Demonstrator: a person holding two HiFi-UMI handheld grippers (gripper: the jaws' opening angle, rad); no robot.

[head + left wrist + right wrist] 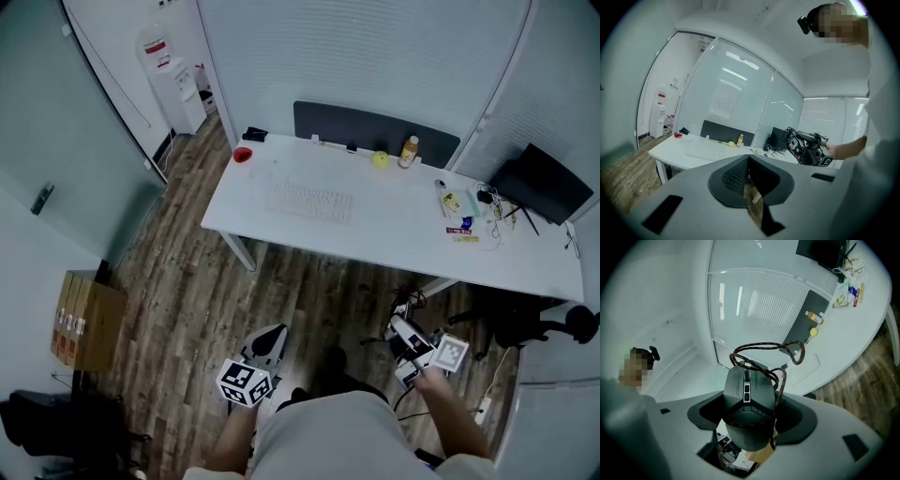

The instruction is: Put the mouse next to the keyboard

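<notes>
Two grippers are short of the white desk (394,230). The left gripper (749,161), jaws together and empty, should keep clear. The keyboard (309,200) lies on the desk's left half. The right gripper (751,414) is clamped on the wired mouse (747,394). Carry it level, keep the looped cable (783,380) from snagging, and set it just beside the keyboard.

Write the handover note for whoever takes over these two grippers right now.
Left gripper: shut, empty, held over the floor short of the table.
Right gripper: shut on the dark grey wired mouse, with its red-and-black braided cable looped above it.
The white keyboard lies on the white table, left of middle.
Done: mouse in the grip. Left: carry it to the table, set it beside the keyboard, release.
</notes>
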